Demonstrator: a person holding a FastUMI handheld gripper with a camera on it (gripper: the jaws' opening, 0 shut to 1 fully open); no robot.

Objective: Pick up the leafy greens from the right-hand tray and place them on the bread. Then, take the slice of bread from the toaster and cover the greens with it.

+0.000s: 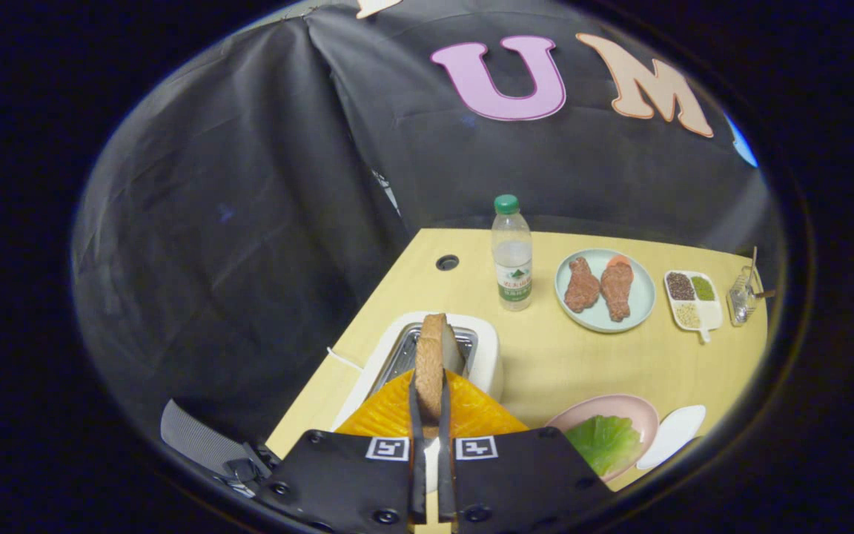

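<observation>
I have the hand-held gripper (431,404) clamped on the bread slice (431,356), which stands on edge in the toaster (488,356) slot. Greens (603,441) sit on the pink plate (638,409) just right of the fingers, so the slice goes up, then right.

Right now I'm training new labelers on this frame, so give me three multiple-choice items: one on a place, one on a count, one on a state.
1. Where is the water bottle?
A. Beyond the toaster, beside the blue plate
B. On the pink plate
C. Inside the toaster

2. How many meat pieces lie on the blue plate?
A. One
B. Two
C. Four

3. What is the gripper doing?
A. Wide open
B. Shut on the bread slice
C. Shut on the bottle

Answers: 1 A, it stands between them; 2 B, two lie together; 3 B, both fingers press the slice.
</observation>
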